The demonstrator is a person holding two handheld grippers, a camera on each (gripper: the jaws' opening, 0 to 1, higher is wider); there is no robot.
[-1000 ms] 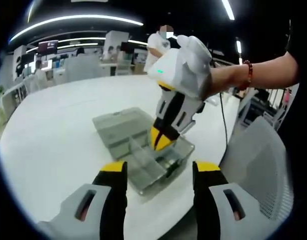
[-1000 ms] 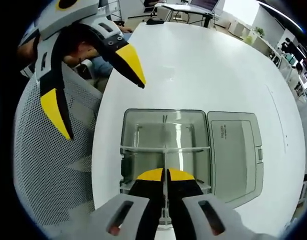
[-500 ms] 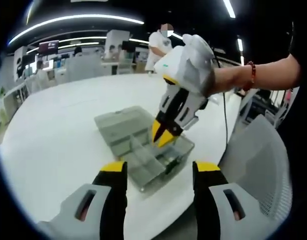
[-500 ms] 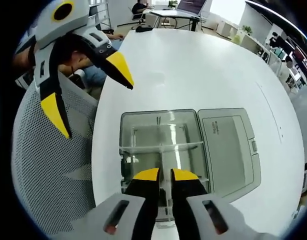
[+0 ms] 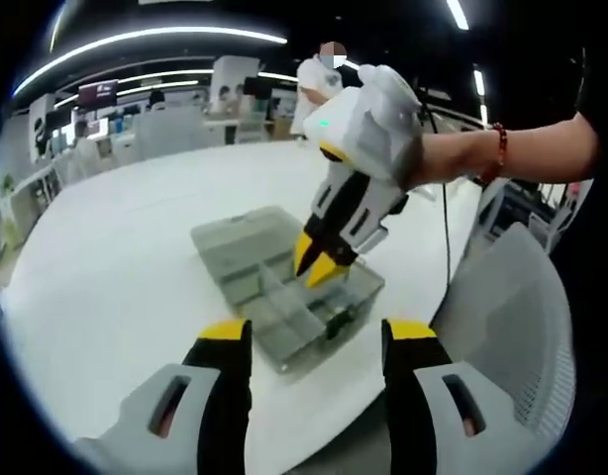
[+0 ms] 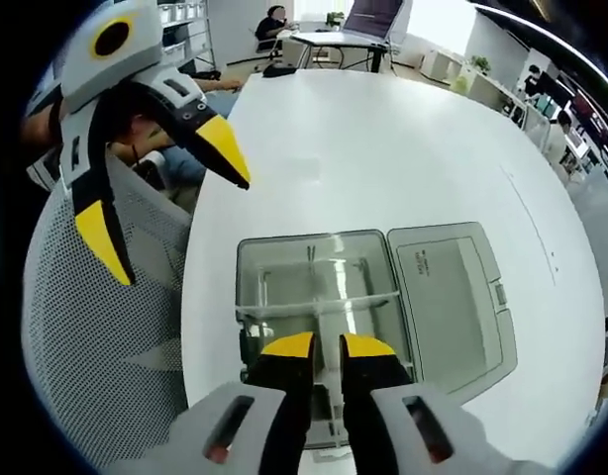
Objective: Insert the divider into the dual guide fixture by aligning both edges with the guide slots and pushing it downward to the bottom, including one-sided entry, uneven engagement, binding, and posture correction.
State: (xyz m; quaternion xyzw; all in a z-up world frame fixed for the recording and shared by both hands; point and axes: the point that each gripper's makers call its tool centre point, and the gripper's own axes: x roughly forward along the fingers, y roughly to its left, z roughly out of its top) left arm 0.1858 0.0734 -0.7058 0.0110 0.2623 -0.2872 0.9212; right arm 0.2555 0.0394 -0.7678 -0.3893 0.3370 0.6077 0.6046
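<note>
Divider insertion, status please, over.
Right claw open above the clear box. Left claw open, holding nothing. Divider seated in the box. Nothing in the way.

The fixture is clear smooth plastic (slightly smoky); the table is white and matt; the chair has grey mesh cloth.

The lid bears a label too small to read.
</note>
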